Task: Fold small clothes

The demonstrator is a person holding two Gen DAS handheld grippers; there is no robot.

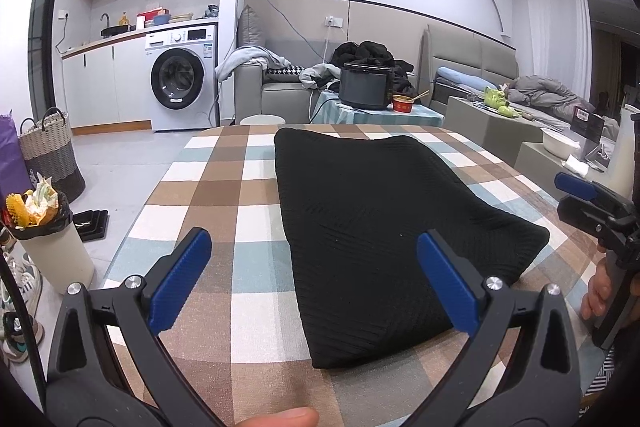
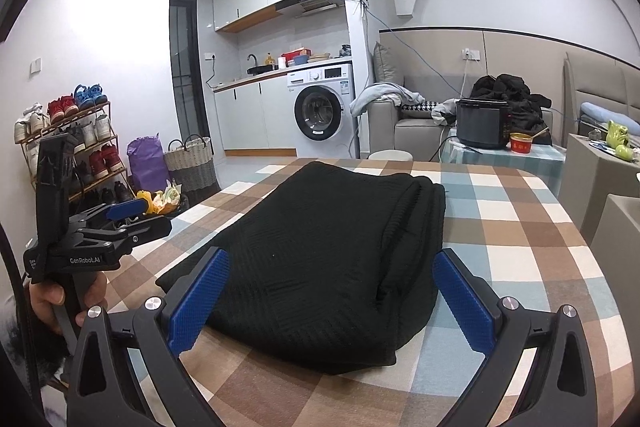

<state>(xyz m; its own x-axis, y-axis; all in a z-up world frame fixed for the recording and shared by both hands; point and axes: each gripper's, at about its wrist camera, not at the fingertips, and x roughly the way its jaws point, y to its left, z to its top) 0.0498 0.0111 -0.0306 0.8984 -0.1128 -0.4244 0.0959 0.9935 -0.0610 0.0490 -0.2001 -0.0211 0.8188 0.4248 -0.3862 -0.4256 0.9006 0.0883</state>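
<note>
While the left gripper (image 1: pixel 314 283) hovers with its blue fingers (image 1: pixel 182 279) spread wide and empty over the near left edge of the garment (image 1: pixel 384 227), that black knit piece lies folded flat in the middle of the checked tablecloth (image 1: pixel 224 183). To its right, the right gripper (image 2: pixel 332 301) likewise hangs above the garment's near end, its fingers (image 2: pixel 464 301) parted and holding nothing.
</note>
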